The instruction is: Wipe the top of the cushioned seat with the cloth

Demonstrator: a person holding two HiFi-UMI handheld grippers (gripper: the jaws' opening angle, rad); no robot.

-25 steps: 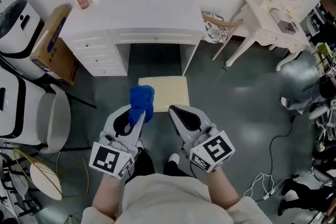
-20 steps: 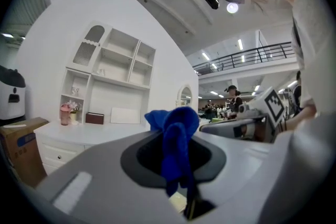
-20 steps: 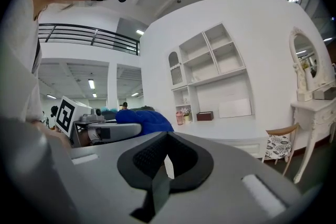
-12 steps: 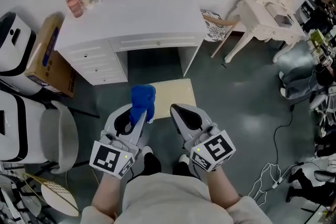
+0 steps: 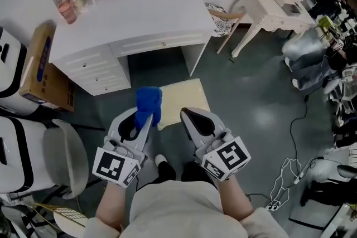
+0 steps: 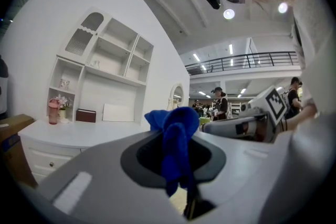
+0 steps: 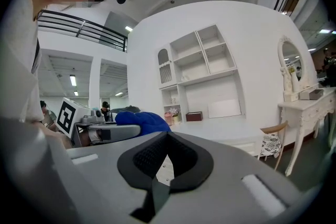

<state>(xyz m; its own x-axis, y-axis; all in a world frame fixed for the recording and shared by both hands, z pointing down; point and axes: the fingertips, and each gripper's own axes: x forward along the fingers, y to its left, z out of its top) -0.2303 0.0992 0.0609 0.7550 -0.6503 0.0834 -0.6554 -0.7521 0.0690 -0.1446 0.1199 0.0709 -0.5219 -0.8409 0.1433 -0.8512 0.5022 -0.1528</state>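
A pale cream cushioned seat (image 5: 181, 98) stands on the dark floor in front of the white desk, partly under my grippers in the head view. My left gripper (image 5: 146, 117) is shut on a bunched blue cloth (image 5: 148, 104), which sticks out past its tips above the seat's left edge. In the left gripper view the blue cloth (image 6: 176, 139) hangs between the closed jaws. My right gripper (image 5: 187, 115) is shut with nothing in it, beside the left one, over the seat's near edge. From the right gripper view the cloth (image 7: 143, 121) shows at the left.
A white desk (image 5: 131, 17) with drawers stands just behind the seat. A cardboard box (image 5: 39, 72) leans at its left, a white chair (image 5: 66, 156) is at the near left. A white dressing table (image 5: 276, 5) and a wooden chair (image 5: 223, 17) stand at the right. Cables (image 5: 290, 173) lie on the floor.
The head view has shifted, so desk and seat sit further left and lower in frame. Both grippers keep their places relative to each other; the cloth stays held.
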